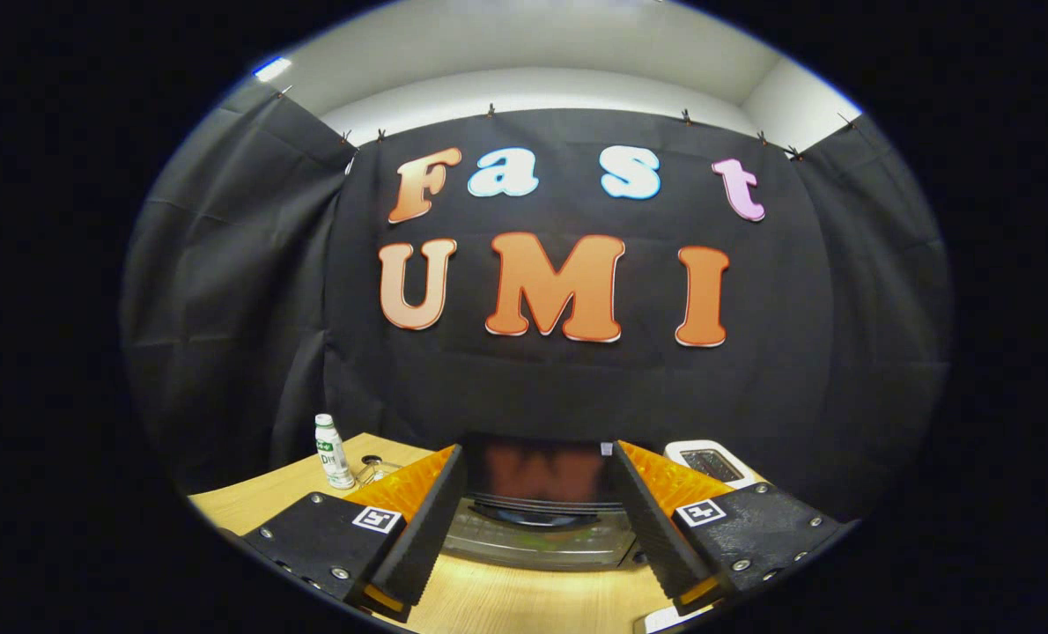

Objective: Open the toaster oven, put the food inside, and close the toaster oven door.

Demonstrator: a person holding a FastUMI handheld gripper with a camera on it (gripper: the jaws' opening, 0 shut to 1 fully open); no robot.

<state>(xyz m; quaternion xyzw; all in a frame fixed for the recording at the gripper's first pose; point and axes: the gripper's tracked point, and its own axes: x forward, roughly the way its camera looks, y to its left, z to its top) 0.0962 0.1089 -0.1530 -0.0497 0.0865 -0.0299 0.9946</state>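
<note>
Two fingers of my hand-held gripper (537, 528) stand parted, gripping nothing. Toaster oven (537, 519) sits on the bench (269, 502) straight ahead between them, long axis left-right.

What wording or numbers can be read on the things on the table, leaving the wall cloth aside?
Bottle label: green print, too small to read.
Square tags on the two fingers: black-and-white patterns, no words.
Toaster oven, just ahead between the fingers of the open gripper: no readable text.
White device beside the toaster oven: nothing readable.
</note>
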